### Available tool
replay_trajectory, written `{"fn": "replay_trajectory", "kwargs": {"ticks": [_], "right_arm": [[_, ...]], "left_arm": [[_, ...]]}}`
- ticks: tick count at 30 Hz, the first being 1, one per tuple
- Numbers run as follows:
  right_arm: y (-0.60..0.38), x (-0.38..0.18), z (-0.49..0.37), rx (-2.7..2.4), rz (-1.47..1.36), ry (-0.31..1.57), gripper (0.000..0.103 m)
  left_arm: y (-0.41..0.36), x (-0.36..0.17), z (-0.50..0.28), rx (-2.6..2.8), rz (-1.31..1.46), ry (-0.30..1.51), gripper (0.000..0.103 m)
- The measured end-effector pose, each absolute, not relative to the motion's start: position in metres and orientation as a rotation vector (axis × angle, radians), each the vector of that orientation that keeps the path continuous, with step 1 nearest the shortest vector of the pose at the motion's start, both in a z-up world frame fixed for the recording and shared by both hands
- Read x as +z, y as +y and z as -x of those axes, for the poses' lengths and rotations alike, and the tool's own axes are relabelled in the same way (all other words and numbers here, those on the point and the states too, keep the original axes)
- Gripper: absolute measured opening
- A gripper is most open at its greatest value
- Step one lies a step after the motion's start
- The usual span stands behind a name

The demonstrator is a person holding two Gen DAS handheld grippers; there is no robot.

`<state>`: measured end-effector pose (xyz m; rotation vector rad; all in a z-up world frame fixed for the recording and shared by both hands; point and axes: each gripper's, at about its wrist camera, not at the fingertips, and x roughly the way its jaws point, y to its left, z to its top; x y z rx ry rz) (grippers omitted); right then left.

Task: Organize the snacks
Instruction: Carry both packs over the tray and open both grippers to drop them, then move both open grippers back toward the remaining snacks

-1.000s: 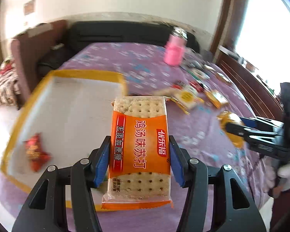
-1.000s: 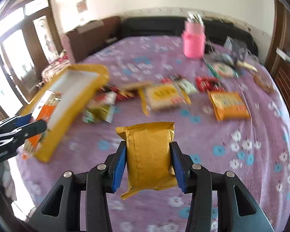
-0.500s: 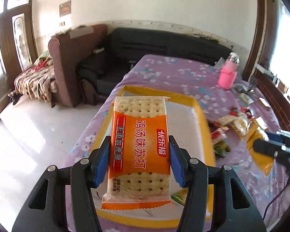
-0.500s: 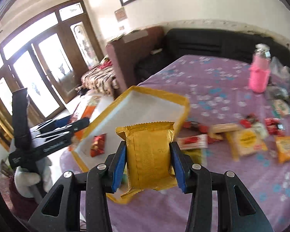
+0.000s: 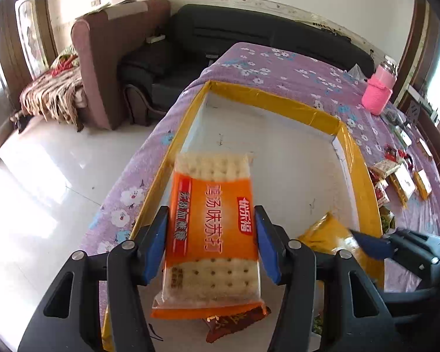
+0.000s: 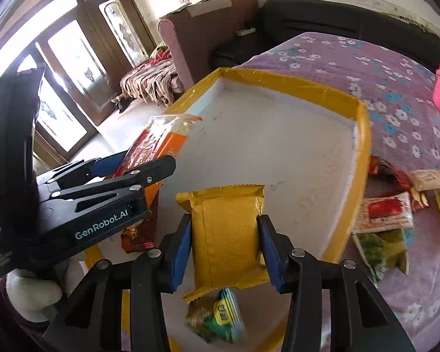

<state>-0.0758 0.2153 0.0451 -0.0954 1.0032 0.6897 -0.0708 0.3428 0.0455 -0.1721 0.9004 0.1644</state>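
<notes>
Your left hand-held gripper is clamping the orange cracker pack, right hand-held gripper clamping the gold packet. Both are now hanging over the yellow-rimmed tray, having swung in from the worktop: release looks next.

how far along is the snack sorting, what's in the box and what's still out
Early on. Done: a red packet and a green packet already lie in the yellow-rimmed box. In hand: the left gripper holds an orange cracker pack and the right gripper a gold packet, both over the box, not yet released. Left: several loose snacks on the purple tablecloth beside the box.
</notes>
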Motion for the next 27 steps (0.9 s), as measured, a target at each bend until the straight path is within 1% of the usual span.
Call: {"fn": "replay_trajectory", "kwargs": {"ticks": [2, 6, 8, 10, 13, 16, 18, 23, 26, 27], "right_arm": [[0.221, 0.041, 0.077, 0.706, 0.098, 1.000, 0.047], [0.218, 0.048, 0.083, 0.719, 0.082, 0.978, 0.047], [0.213, 0.058, 0.090, 0.718, 0.083, 0.943, 0.047], [0.205, 0.070, 0.100, 0.717, 0.080, 0.905, 0.049], [0.183, 0.086, 0.120, 0.699, 0.055, 0.843, 0.052], [0.157, 0.099, 0.140, 0.659, 0.037, 0.781, 0.052], [0.139, 0.104, 0.151, 0.633, 0.013, 0.752, 0.054], [0.081, 0.114, 0.169, 0.565, -0.101, 0.711, 0.055], [0.053, 0.124, 0.175, 0.521, -0.130, 0.672, 0.056], [0.043, 0.127, 0.176, 0.502, -0.142, 0.656, 0.058]], "left_arm": [[0.346, 0.049, 0.076, 0.164, 0.195, 0.883, 0.055], [0.344, 0.067, 0.092, 0.176, 0.212, 0.834, 0.057], [0.336, 0.081, 0.108, 0.224, 0.202, 0.806, 0.070], [0.328, 0.091, 0.123, 0.243, 0.202, 0.769, 0.075], [0.305, 0.110, 0.152, 0.247, 0.203, 0.695, 0.075], [0.279, 0.124, 0.168, 0.256, 0.166, 0.663, 0.075], [0.263, 0.130, 0.173, 0.268, 0.133, 0.655, 0.075], [0.224, 0.145, 0.183, 0.310, 0.004, 0.603, 0.075], [0.211, 0.149, 0.187, 0.314, -0.028, 0.584, 0.075], [0.208, 0.150, 0.187, 0.312, -0.033, 0.584, 0.075]]}}
